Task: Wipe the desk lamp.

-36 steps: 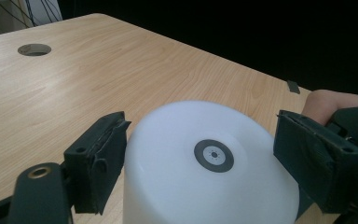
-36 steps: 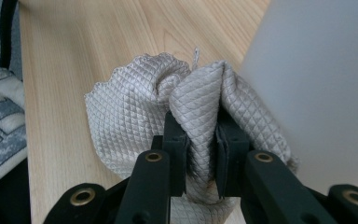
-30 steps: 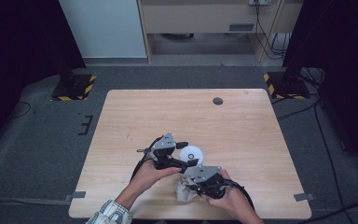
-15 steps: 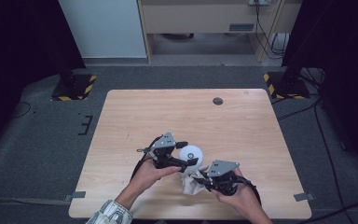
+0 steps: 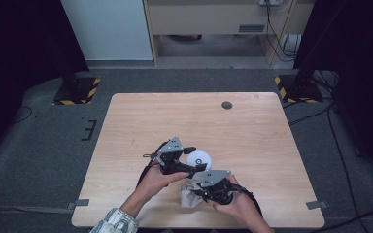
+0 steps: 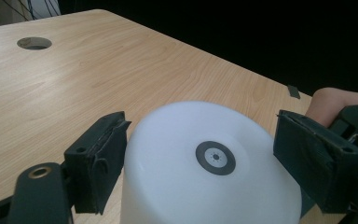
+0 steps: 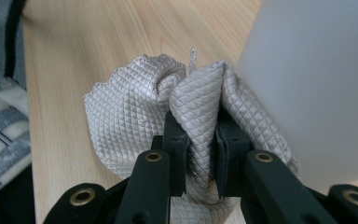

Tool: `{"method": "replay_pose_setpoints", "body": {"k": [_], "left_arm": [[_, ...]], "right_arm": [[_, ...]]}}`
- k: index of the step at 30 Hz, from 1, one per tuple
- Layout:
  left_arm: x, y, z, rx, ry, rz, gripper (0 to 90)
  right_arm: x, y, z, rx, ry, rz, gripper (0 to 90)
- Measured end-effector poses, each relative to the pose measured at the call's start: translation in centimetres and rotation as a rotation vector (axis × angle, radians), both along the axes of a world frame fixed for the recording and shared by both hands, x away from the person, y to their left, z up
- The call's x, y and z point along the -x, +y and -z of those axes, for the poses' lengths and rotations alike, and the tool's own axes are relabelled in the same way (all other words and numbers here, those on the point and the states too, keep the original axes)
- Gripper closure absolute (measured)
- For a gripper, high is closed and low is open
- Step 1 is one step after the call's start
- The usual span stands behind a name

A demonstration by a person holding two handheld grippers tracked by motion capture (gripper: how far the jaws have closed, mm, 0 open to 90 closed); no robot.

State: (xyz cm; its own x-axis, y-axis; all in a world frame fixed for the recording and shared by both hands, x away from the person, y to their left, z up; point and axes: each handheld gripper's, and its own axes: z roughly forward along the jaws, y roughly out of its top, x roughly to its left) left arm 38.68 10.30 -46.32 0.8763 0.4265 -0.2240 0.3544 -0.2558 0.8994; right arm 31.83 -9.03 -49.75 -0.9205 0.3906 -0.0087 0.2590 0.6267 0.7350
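While the left gripper [image 6: 200, 172] clamps the white cup [image 6: 209, 163] upside down on the table [image 5: 252, 126], the right gripper [image 7: 200, 140] pinches a quilted cloth [image 7: 135, 112] just beside its wall, nearer the person.

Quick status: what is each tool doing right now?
Left tool: closed on the white cup.
Right tool: closed on the cloth.

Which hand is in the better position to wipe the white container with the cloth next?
The right. The right gripper already pinches the quilted cloth between its fingers, right beside the white container. The left gripper has its fingers on either side of the container, so it seems better suited to steadying it.
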Motion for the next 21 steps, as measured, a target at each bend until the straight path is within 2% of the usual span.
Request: {"method": "replay_pose_setpoints", "body": {"k": [5,12,14,17,18,19,21], "left_arm": [[0.0,0.0,0.0,0.000,-0.004,0.000,17.0],[0.0,0.1,0.0,0.000,0.000,0.000,17.0],[0.0,0.1,0.0,0.000,0.001,-0.001,17.0],[0.0,0.1,0.0,-0.001,0.001,-0.001,17.0],[0.0,0.1,0.0,-0.001,0.001,-0.001,17.0],[0.0,0.1,0.0,-0.001,0.000,-0.001,17.0],[0.0,0.1,0.0,-0.001,0.001,-0.001,17.0]], "right_arm": [[-0.1,-0.7,0.5,0.033,0.020,0.008,77.3],[-0.2,-2.1,0.1,0.034,0.014,0.030,77.3],[-0.3,-3.1,-0.4,0.020,0.004,0.052,77.2],[-0.3,-4.0,-1.3,-0.030,-0.016,0.078,77.2],[-0.3,-4.0,-1.3,-0.030,-0.016,0.078,77.2],[-0.3,-4.3,-1.9,-0.068,-0.026,0.081,77.2],[-0.3,-4.4,-2.1,-0.084,-0.030,0.080,77.2]]}}
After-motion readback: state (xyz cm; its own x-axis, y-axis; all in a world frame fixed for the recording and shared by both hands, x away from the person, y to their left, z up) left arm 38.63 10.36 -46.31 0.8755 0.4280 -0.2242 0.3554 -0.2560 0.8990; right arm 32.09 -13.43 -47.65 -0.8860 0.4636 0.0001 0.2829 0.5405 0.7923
